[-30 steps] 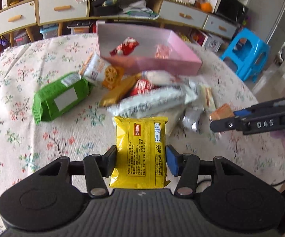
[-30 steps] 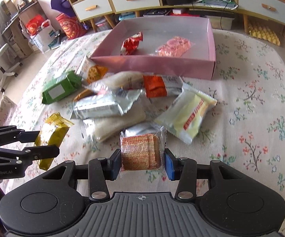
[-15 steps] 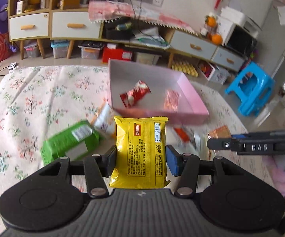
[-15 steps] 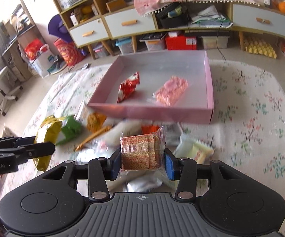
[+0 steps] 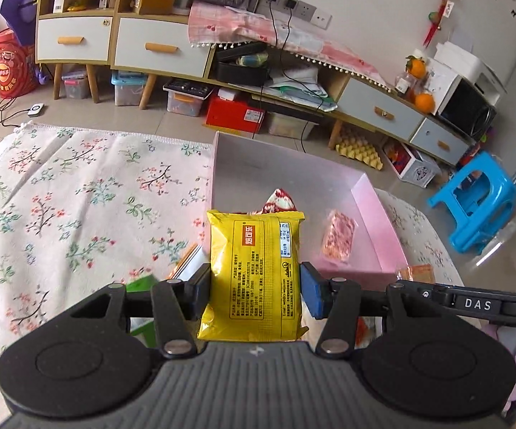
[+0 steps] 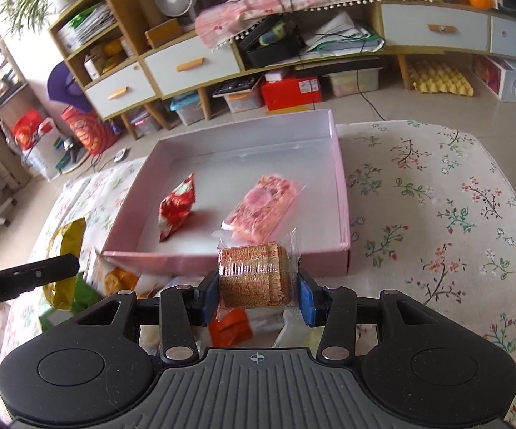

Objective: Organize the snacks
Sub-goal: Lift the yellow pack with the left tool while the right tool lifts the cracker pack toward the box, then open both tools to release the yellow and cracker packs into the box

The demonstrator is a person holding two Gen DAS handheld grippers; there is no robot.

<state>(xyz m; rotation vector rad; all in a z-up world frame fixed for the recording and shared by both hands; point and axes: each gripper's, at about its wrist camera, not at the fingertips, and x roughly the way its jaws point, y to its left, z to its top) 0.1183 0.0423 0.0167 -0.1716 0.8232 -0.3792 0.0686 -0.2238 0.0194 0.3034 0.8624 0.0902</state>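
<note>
The left gripper (image 5: 254,286) has its jaws partly closed, pads pressed against both sides of a yellow snack packet (image 5: 256,279), which stands upright just near of the pink box (image 5: 383,228). The right gripper (image 6: 258,293) grips a clear-wrapped orange wafer pack (image 6: 254,275) at a narrower gap, at the box's near wall. Inside the box lie a red packet (image 6: 175,211) on the left and a pink snack bar (image 6: 261,207) to its right.
</note>
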